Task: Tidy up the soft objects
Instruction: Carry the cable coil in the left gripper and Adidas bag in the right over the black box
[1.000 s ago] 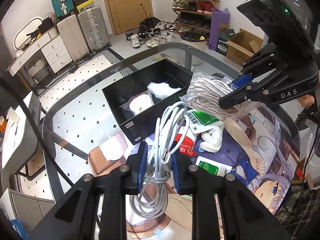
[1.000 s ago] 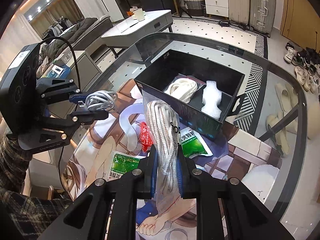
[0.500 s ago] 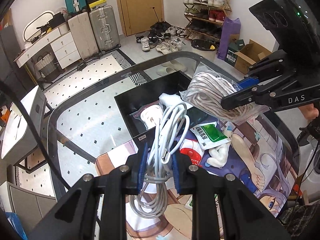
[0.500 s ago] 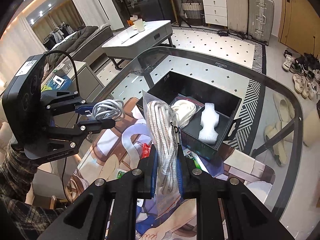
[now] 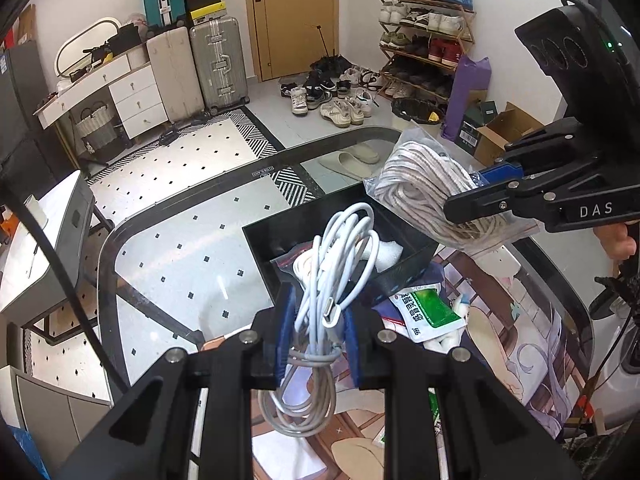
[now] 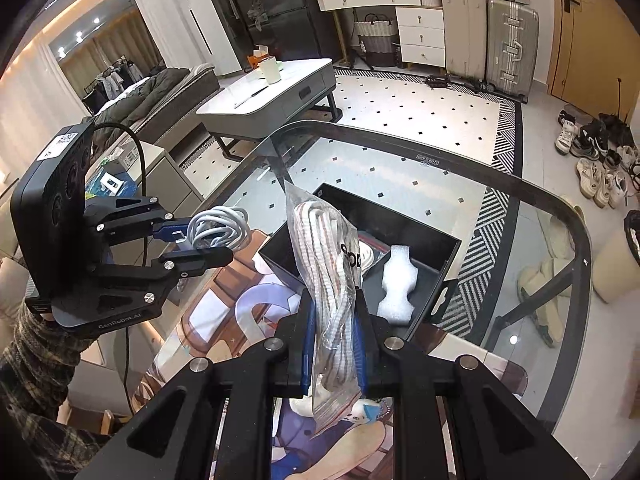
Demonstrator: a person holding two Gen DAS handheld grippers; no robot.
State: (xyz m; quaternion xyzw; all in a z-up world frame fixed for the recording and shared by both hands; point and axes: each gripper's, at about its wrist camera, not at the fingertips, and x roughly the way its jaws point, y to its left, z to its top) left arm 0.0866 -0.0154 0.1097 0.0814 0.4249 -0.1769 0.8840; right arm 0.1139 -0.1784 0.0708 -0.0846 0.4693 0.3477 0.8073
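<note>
1. A glass table (image 6: 532, 200) with a dark rim carries a printed cartoon mat (image 5: 516, 344) over its near part.
2. A black box (image 6: 436, 240) sits on the table at the mat's far edge; inside lie a bagged white rope coil (image 6: 366, 254) and a white foam piece (image 6: 396, 284).
3. The right gripper (image 6: 334, 344) is clamped on a clear bag of pale rope (image 6: 326, 276), held up in the air near the box.
4. The left gripper (image 5: 316, 336) is clamped on a bundled white cable (image 5: 340, 264), also off the table, with loops hanging below the jaws.
5. A green and white packet (image 5: 430, 310) lies on the mat just beside the box.
</note>
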